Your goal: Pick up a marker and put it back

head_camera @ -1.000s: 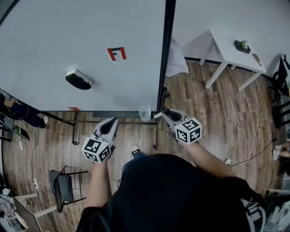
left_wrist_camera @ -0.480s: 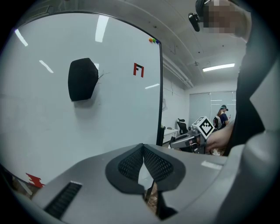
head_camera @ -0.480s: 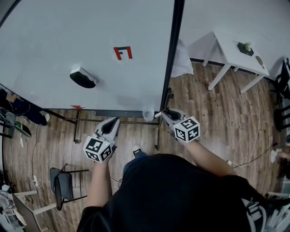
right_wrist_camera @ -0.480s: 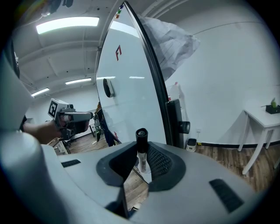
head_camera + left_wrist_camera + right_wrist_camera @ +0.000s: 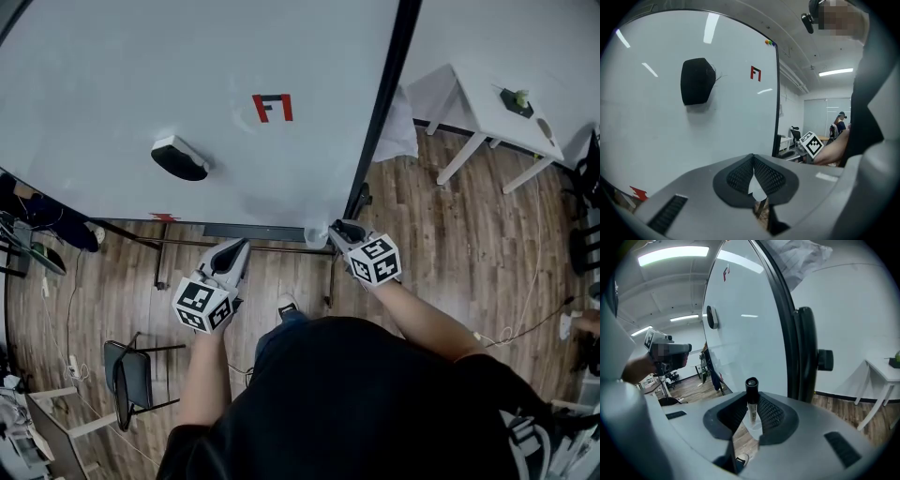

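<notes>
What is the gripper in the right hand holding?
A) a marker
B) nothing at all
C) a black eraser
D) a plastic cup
A: in the right gripper view, a black-capped marker stands pinched between the right gripper's fingers.

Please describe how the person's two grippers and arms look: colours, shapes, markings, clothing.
The left gripper and the right gripper are alike: light grey shells tapering to a beak, with dark, mesh-textured pads inside. Each carries a white cube with black square markers. No cables show. The person wears a black short-sleeved T-shirt; the forearms are bare.
</notes>
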Action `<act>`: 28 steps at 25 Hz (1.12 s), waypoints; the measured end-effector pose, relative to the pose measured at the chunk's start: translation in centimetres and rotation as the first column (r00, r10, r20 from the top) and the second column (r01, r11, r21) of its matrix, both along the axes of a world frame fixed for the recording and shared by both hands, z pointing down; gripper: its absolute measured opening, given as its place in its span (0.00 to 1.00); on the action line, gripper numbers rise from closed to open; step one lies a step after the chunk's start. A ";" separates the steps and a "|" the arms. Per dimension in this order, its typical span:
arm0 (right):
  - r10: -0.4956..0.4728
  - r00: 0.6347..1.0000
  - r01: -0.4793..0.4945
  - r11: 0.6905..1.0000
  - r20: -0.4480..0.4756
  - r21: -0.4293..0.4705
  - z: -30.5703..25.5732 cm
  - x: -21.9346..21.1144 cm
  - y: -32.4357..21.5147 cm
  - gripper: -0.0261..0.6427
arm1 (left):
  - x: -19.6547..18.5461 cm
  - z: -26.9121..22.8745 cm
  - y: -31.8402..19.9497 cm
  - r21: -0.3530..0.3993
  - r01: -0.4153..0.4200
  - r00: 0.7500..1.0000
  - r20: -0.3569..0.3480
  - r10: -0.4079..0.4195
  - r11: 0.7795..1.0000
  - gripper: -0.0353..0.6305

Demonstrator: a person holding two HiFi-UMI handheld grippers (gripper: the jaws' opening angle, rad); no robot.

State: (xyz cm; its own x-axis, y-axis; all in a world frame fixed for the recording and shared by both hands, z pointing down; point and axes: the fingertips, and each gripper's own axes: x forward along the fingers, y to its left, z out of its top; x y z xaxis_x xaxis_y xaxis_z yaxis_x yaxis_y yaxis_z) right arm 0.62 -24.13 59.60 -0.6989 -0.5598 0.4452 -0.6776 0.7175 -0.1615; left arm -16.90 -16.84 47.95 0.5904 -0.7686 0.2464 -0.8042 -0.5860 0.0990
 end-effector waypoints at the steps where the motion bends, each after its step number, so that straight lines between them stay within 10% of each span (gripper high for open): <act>1: -0.002 1.000 0.002 1.000 -0.006 -0.005 0.5 -0.3 -0.2 0.13 | -0.2 0.1 -0.1 -0.002 0.000 1.000 0.000 0.000 1.000 0.07; 28: -0.030 0.993 0.021 0.996 -0.113 -0.088 9.3 -3.3 -2.3 0.13 | -1.2 2.3 -2.1 -0.052 -0.021 1.000 -0.010 0.020 0.998 0.07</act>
State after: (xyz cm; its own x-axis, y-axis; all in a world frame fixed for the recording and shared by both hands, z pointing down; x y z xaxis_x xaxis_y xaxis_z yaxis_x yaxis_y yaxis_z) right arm -2.70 -26.41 68.93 -0.6540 -0.4985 0.5690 -0.6768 0.7215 -0.1458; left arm -18.06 -18.99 50.27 0.6083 -0.7426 0.2802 -0.7911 -0.5961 0.1375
